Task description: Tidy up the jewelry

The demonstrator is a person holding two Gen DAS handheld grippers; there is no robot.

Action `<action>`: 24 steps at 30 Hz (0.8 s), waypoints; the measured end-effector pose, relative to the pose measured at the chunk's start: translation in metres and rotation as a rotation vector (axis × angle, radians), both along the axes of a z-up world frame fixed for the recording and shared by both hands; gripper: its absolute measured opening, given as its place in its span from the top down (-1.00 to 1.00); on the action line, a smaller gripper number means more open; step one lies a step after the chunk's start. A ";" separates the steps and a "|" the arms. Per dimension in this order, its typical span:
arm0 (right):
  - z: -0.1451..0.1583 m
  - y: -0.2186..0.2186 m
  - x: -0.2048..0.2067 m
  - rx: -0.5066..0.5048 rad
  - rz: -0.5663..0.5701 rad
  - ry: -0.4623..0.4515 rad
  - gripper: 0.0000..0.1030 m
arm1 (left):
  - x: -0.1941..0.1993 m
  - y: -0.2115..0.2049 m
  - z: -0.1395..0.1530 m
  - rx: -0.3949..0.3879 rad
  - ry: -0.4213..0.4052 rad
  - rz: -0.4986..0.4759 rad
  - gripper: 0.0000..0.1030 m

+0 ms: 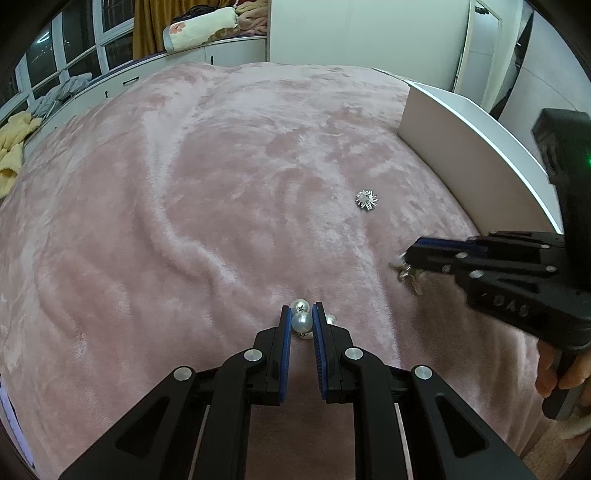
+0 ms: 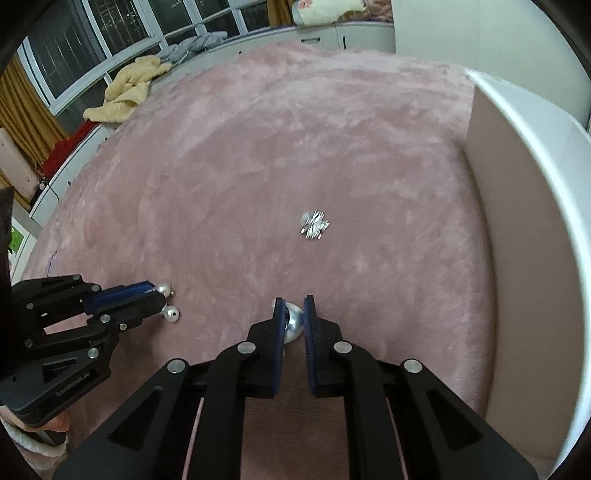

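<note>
On the pink plush blanket, my left gripper is shut on a white pearl earring, with more pearls showing just beyond its tips. The same gripper appears at the left of the right wrist view with pearls at its tips. My right gripper is shut on a silvery pearl earring; in the left wrist view it presses onto the blanket with metal bits beside it. A sparkly silver flower-shaped piece lies loose farther out.
A white open box stands at the right on the blanket. Low white cabinets with clothes and a yellow towel run along the windows behind. A person's hand holds the right gripper's handle.
</note>
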State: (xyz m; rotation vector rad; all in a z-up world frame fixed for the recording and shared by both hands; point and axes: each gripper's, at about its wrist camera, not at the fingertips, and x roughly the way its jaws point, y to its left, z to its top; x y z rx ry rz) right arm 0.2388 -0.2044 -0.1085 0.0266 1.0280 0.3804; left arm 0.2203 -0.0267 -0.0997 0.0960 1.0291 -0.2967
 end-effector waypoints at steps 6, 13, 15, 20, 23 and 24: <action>0.024 -0.024 0.006 0.124 -0.048 -0.009 0.80 | -0.002 0.002 0.001 -0.004 -0.002 0.006 0.67; 0.035 -0.025 -0.003 0.115 -0.031 -0.047 0.92 | -0.001 0.003 0.001 -0.006 -0.003 0.008 0.67; 0.036 -0.025 -0.003 0.110 -0.053 -0.044 0.93 | -0.001 0.004 0.002 -0.009 -0.001 0.009 0.67; 0.038 -0.005 -0.006 -0.062 0.000 -0.102 0.92 | -0.001 0.004 0.002 -0.009 0.000 0.013 0.67; 0.031 0.003 -0.006 -0.099 0.031 -0.096 0.85 | 0.000 0.003 0.003 -0.011 0.002 0.013 0.67; 0.027 0.006 -0.004 -0.117 0.036 -0.086 0.82 | 0.000 0.004 0.003 -0.012 0.004 0.012 0.67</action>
